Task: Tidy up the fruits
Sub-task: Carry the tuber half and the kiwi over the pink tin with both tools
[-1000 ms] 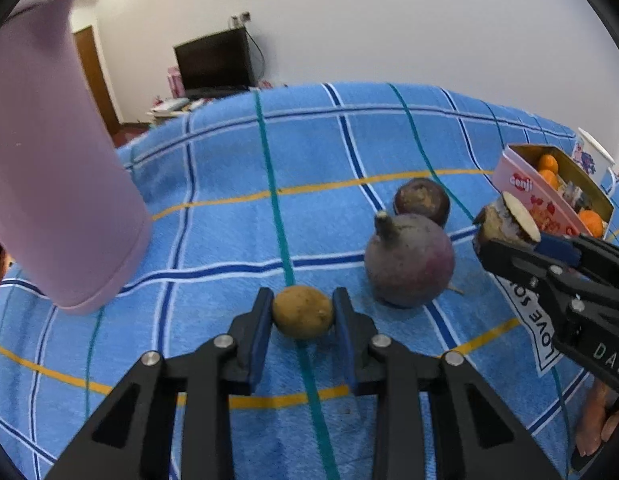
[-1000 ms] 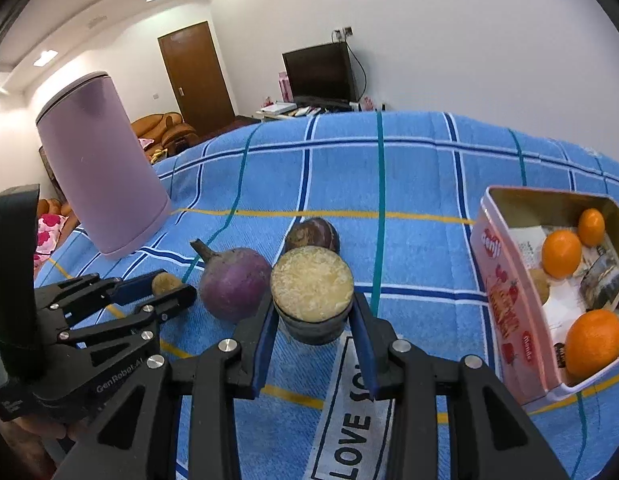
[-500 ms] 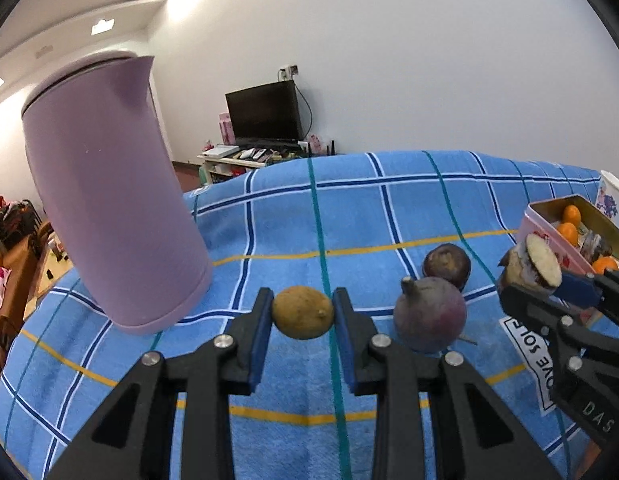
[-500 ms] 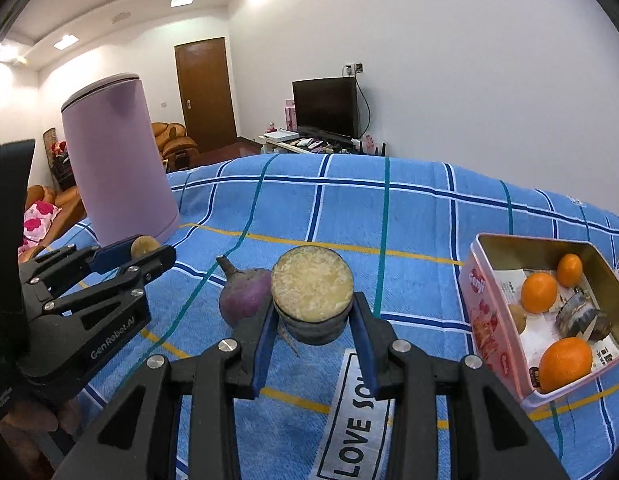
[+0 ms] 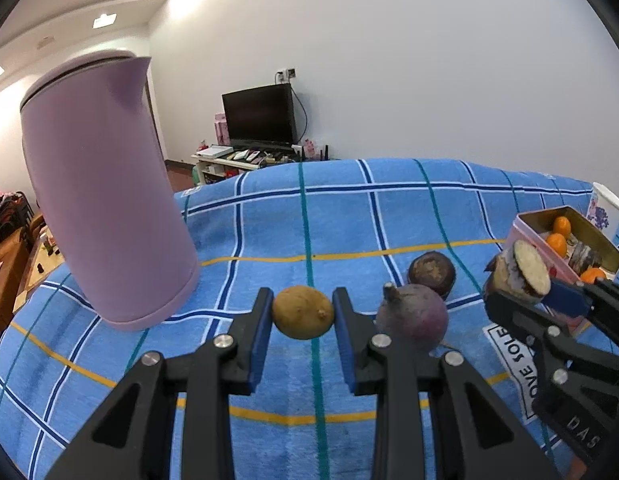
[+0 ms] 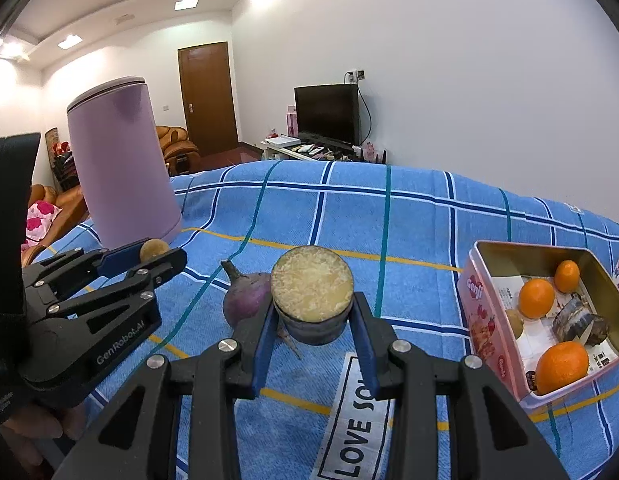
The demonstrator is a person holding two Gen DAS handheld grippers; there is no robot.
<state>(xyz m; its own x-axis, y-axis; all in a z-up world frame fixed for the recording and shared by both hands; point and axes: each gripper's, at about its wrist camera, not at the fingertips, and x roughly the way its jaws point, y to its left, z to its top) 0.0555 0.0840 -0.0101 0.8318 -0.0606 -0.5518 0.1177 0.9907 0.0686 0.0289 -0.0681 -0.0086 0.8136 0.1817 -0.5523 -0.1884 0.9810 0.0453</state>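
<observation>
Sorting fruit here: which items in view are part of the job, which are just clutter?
Job:
- small yellow-brown fruit, held in left gripper
- cut piece, held in right gripper
- two purple round ones on the cloth
- pink tin with oranges

Clutter:
- lilac kettle
- white mug

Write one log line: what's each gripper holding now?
left gripper: shut on small fruit | right gripper: shut on cut piece | tin: oranges

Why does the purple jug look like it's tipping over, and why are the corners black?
Left wrist view: the fisheye lens bends the jug so it seems to lean. Right wrist view: same bending, milder. In both, black corners are the lens rim; ceiling lights glare brightly.
</observation>
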